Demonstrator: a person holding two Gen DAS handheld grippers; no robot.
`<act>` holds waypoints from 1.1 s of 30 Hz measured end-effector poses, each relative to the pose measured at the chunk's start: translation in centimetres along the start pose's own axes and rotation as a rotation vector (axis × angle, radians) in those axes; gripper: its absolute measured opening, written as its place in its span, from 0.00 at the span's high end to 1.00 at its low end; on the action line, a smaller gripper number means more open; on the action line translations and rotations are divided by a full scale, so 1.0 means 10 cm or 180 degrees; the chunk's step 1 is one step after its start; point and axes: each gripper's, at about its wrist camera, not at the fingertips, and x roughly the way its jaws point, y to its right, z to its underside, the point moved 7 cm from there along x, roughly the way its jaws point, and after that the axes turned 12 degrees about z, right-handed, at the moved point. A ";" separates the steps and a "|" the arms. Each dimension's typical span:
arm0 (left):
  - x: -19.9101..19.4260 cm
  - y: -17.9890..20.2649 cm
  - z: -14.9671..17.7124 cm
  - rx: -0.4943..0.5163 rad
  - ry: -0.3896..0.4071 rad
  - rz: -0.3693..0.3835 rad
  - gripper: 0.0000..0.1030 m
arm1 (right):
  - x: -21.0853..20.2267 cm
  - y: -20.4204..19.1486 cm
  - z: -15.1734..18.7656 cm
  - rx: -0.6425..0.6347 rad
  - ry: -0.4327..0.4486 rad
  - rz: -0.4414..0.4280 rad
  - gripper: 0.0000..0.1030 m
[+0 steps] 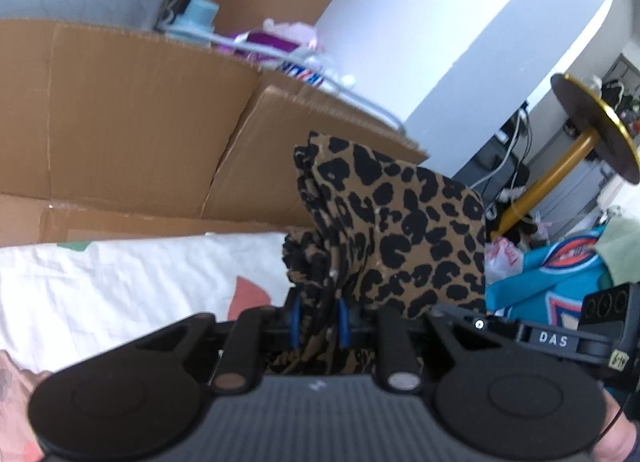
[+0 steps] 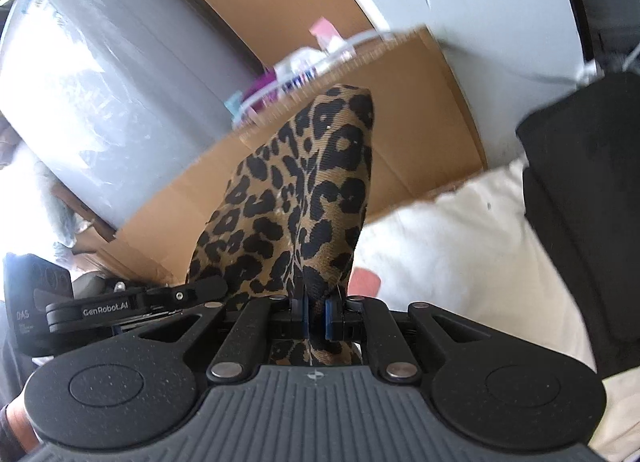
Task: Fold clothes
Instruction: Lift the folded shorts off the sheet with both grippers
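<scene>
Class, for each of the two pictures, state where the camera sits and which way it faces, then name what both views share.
Left wrist: sits on the left gripper, facing along its fingers at the leopard-print cloth it clamps, cardboard box behind; a fingertip shows bottom right.
Right wrist: sits on the right gripper, facing the same cloth pinched in it; the left gripper's side shows at left.
Shared: cloth, cardboard box, white bedding.

Items behind the cardboard box are too blurred to identify.
</scene>
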 end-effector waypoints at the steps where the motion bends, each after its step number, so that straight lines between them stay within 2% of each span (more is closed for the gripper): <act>1: -0.03 0.05 -0.01 0.0004 0.0046 -0.0001 0.82 | -0.06 -0.03 -0.03 -0.0030 0.0029 -0.0008 0.95; 12: -0.39 0.70 -0.06 0.0064 0.0395 -0.0086 0.82 | -0.74 -0.35 -0.31 -0.0337 0.0282 -0.0043 0.95; 23: -0.77 1.45 -0.26 0.0171 0.0436 -0.0365 0.82 | -1.56 -0.70 -0.48 -0.0586 0.0366 -0.0078 0.95; 33: -1.17 2.19 -0.45 0.0212 0.0499 -0.0428 0.82 | -2.46 -1.01 -0.70 -0.0739 0.0493 -0.0153 0.95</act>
